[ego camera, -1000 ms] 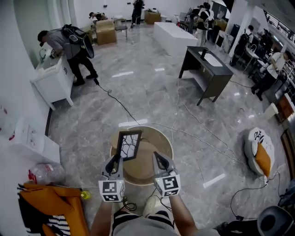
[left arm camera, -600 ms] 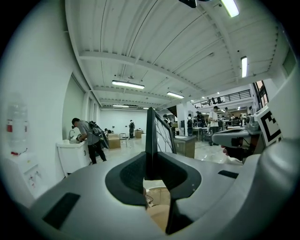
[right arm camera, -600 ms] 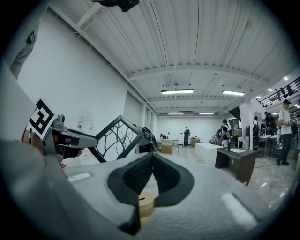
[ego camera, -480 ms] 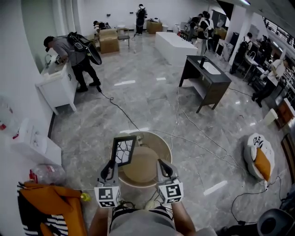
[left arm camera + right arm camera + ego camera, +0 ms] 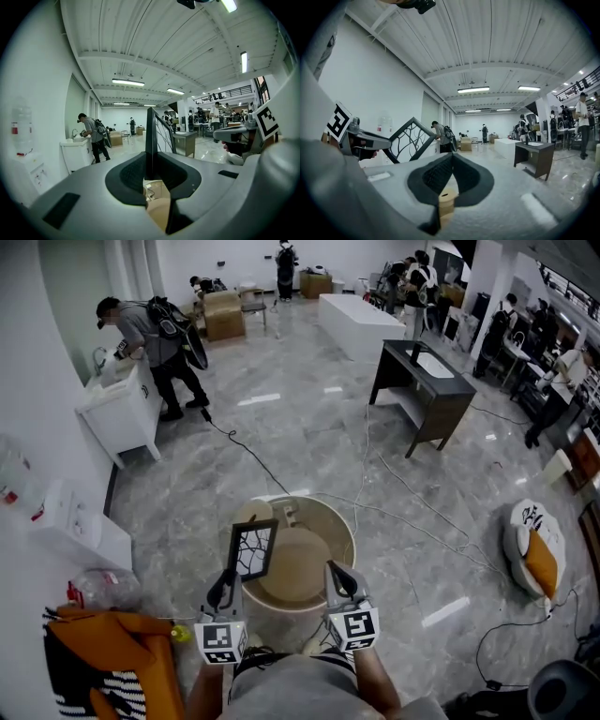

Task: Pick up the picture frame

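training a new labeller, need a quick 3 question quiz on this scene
1. Which tongs hold the picture frame? A left, B right, C both.
2. True or false: the right tongs are shut with nothing in them.
3. Fill in: the beige table below the frame is ____ in shape.
Key: 1 A, the left tongs; 2 true; 3 round.

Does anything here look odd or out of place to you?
Mostly the picture frame: it hangs tilted in the air above the round table, pinched near its bottom in the left gripper. The branching lines inside it resemble cracks, though they look like a decorative pattern. Loose cables also trail across the floor.
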A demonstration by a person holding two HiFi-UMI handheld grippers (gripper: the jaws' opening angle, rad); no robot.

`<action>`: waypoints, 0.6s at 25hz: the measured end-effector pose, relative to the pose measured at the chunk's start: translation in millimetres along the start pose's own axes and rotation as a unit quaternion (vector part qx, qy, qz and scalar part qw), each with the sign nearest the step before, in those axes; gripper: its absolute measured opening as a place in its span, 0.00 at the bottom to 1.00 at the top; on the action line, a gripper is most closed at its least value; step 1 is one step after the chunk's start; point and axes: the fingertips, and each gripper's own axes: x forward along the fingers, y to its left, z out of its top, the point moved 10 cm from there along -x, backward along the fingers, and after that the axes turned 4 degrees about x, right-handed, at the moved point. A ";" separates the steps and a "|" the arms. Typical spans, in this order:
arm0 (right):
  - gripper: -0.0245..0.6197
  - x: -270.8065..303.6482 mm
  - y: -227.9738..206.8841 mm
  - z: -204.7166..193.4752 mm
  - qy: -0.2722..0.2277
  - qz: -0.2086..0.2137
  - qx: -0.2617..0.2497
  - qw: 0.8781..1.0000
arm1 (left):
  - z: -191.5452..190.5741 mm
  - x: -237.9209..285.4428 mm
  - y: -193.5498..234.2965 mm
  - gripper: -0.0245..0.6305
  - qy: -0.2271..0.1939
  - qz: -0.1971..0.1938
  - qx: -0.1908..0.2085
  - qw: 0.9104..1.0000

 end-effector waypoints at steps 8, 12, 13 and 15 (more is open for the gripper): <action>0.04 3.0 1.5 0.6 0.001 -0.003 -0.001 1.000 | -0.4 4.5 0.8 0.17 -0.004 -0.008 0.001 1.000; 0.04 5.4 3.6 -3.6 0.005 -0.005 0.000 1.000 | -2.6 6.6 2.1 0.17 -0.007 -0.012 0.000 1.000; 0.04 5.8 3.6 -5.0 0.006 -0.006 0.001 1.000 | -4.0 7.4 2.2 0.17 -0.006 -0.013 0.000 1.000; 0.04 6.0 4.1 -5.4 0.007 -0.006 0.001 1.000 | -5.0 7.8 2.4 0.17 -0.006 -0.014 -0.002 1.000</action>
